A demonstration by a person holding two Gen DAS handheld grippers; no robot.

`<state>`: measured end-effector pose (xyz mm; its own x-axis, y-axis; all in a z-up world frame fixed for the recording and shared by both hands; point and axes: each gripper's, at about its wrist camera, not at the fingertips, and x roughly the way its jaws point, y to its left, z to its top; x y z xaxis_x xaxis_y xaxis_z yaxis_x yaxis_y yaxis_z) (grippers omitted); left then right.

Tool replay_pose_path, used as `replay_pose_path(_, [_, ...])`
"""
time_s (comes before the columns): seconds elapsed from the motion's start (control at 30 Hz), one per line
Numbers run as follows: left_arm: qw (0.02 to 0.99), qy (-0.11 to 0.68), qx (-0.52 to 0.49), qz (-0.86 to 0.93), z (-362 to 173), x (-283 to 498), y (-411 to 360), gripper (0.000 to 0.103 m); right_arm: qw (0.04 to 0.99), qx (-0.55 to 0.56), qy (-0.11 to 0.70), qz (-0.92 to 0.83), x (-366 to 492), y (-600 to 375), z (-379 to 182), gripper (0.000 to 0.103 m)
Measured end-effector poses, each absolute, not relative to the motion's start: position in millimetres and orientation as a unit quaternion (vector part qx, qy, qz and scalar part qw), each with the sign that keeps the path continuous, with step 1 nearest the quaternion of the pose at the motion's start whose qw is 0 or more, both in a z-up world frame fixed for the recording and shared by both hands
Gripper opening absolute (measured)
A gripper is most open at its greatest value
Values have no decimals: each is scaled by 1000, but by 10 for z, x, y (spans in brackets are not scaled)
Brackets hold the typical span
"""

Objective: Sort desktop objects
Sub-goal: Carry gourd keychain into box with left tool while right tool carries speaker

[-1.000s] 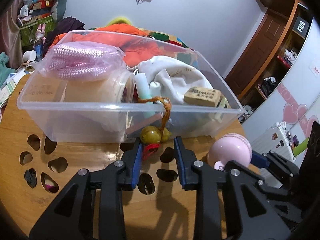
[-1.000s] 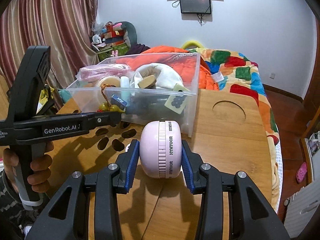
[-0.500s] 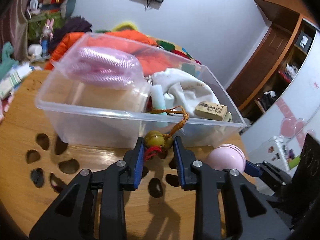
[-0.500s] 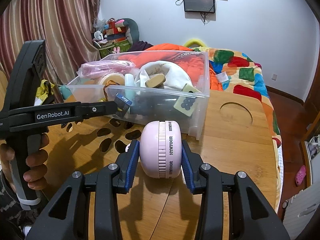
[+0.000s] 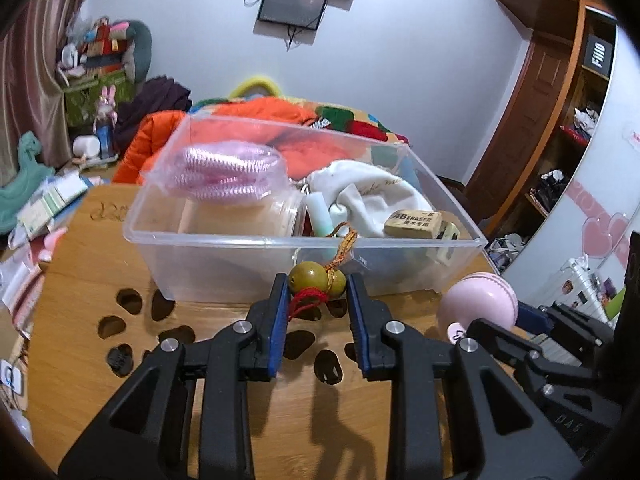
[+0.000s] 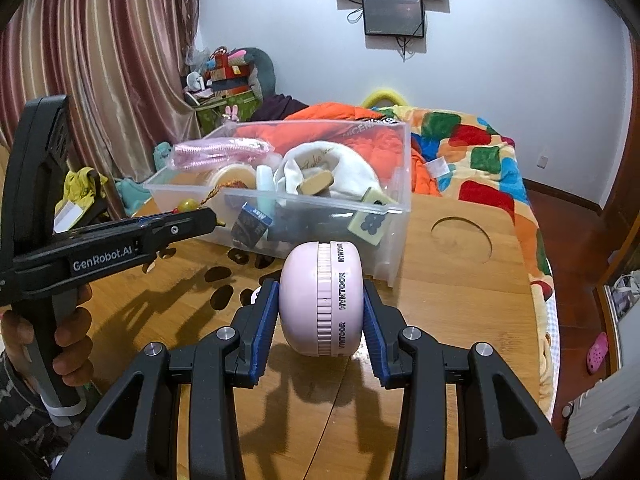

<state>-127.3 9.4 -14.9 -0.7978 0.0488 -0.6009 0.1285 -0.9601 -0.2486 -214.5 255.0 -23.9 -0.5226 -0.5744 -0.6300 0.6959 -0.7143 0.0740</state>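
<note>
The left gripper (image 5: 318,296) points down and forward, its jaws narrowly apart and pressing on a small charm. At its 3 o'clock, the right gripper (image 6: 320,312) tilts alike, clamped on a round thing. A hand (image 6: 60,332) grips the left handle.

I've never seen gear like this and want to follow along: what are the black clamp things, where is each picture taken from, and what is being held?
No robot here: a person holds a hand-operated clamp tool in each hand, each with a camera looking along its jaws. The left gripper has its jaws closed on an olive bead charm with a braided cord that drapes over the near rim of a clear plastic bin. The right gripper grips a round pink gadget. The bin stands on a wooden table and holds an eraser, a white cloth and a bagged pink item.
</note>
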Motion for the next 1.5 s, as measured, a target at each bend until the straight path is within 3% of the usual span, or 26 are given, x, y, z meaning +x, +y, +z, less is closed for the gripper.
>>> replay_pose_path(0.77, [4,110,294,-950,71,-1426,109,27,370,267,92,-885,-2287,2442,218,37])
replay_pose_path(1.5, [6,70,294,-953,-67,-1758,147,27,383,271,93,-878,-2782,2039,63,37])
